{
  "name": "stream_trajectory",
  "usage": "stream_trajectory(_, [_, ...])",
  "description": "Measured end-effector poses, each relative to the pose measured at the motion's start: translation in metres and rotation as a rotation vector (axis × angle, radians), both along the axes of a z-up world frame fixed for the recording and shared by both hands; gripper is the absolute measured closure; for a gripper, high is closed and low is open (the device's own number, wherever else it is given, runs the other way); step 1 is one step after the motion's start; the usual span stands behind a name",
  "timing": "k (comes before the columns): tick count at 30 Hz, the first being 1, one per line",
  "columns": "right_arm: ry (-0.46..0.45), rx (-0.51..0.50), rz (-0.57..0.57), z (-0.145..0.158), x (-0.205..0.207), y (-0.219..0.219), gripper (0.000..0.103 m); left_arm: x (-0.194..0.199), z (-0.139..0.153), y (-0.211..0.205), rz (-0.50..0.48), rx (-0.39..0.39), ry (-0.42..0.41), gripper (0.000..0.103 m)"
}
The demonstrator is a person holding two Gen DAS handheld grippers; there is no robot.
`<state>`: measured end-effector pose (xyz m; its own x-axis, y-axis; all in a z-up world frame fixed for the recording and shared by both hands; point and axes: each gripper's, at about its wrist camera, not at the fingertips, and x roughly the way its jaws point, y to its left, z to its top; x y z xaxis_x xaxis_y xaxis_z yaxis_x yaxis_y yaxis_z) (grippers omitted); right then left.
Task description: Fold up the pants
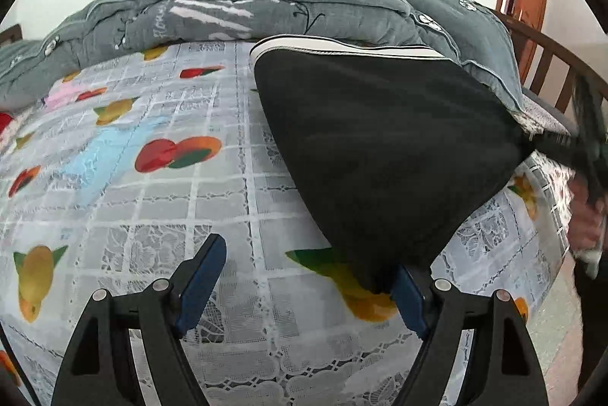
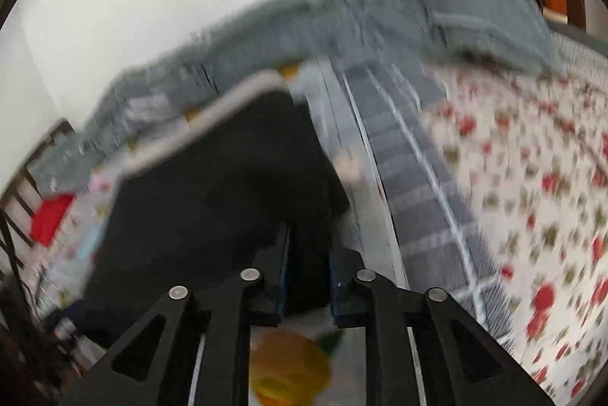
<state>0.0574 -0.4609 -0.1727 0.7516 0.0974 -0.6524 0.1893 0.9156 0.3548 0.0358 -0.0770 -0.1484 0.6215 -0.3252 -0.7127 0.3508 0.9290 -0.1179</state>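
Observation:
Black pants (image 1: 380, 147) with a white-striped waistband lie folded on the fruit-patterned bed sheet (image 1: 152, 208), stretched between the two grippers. My left gripper (image 1: 304, 276) is open; the pants' near corner rests against its right finger (image 1: 408, 295). My right gripper (image 2: 307, 254) is shut on the far edge of the pants (image 2: 212, 197); it shows in the left wrist view as a blurred dark shape (image 1: 570, 143) at the right. The right wrist view is motion-blurred.
A grey quilt (image 1: 266, 7) is piled along the back of the bed. A wooden bed rail (image 1: 551, 64) and door stand at the right. A floral sheet (image 2: 532, 197) covers the bed's right part. The floor shows at the lower right.

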Motion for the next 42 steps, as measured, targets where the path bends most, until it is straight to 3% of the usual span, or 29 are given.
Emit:
stream_trajectory(3, [-0.023,-0.045,-0.029,0.011,-0.014,0.001,0.078,-0.008,0.007,0.012,-0.024,-0.047,0.013,0.025])
stream_trajectory(6, [-0.096,-0.148,-0.067,0.043,-0.028,0.006,0.078,-0.026,0.022,0.02,-0.069,-0.054,-0.055,0.025])
stream_trajectory(11, [-0.178,-0.221,0.023,0.072,-0.03,0.03,0.078,-0.012,0.048,0.013,-0.056,-0.08,-0.085,0.025])
stream_trajectory(14, [-0.139,-0.24,0.057,0.059,-0.016,0.045,0.078,0.009,0.046,-0.006,-0.051,-0.038,-0.071,0.025])
stream_trajectory(17, [-0.049,-0.282,0.05,0.021,0.0,0.048,0.081,0.024,0.013,-0.034,-0.077,0.133,0.024,0.024])
stream_trajectory(19, [-0.022,-0.268,0.045,-0.003,0.0,0.044,0.082,0.022,0.0,-0.038,-0.097,0.167,0.027,0.024])
stream_trajectory(22, [-0.011,-0.3,0.058,-0.001,-0.006,0.047,0.082,0.027,0.006,-0.024,-0.117,0.083,0.062,0.025])
stream_trajectory(24, [-0.008,-0.304,0.07,0.011,-0.005,0.047,0.082,0.036,0.015,-0.01,-0.114,-0.019,0.074,0.025])
stream_trajectory(26, [-0.059,-0.283,0.059,0.028,-0.005,0.041,0.073,0.047,0.02,-0.002,-0.096,-0.072,0.067,0.025])
stream_trajectory(28, [-0.094,-0.252,0.033,0.042,0.006,0.033,0.046,0.065,0.022,0.002,-0.076,-0.111,0.075,0.025])
stream_trajectory(32, [-0.057,-0.191,0.012,0.043,0.05,0.016,0.046,0.105,0.007,0.001,-0.062,-0.206,0.151,0.027])
stream_trajectory(36, [0.023,-0.052,0.028,0.016,0.088,-0.005,0.045,0.136,-0.019,-0.002,-0.07,-0.287,0.26,0.031])
stream_trajectory(38, [0.042,0.002,0.034,0.009,0.096,-0.008,0.046,0.145,-0.021,-0.003,-0.08,-0.332,0.288,0.05])
stream_trajectory(39, [0.045,0.004,0.028,0.009,0.097,-0.005,0.045,0.152,-0.024,-0.004,-0.084,-0.361,0.319,0.054])
stream_trajectory(41, [0.049,-0.072,0.014,0.013,0.098,0.009,0.047,0.16,-0.024,-0.001,-0.075,-0.414,0.337,0.074])
stream_trajectory(42, [0.05,-0.095,0.021,0.015,0.099,0.015,0.053,0.165,-0.023,0.003,-0.073,-0.436,0.342,0.08])
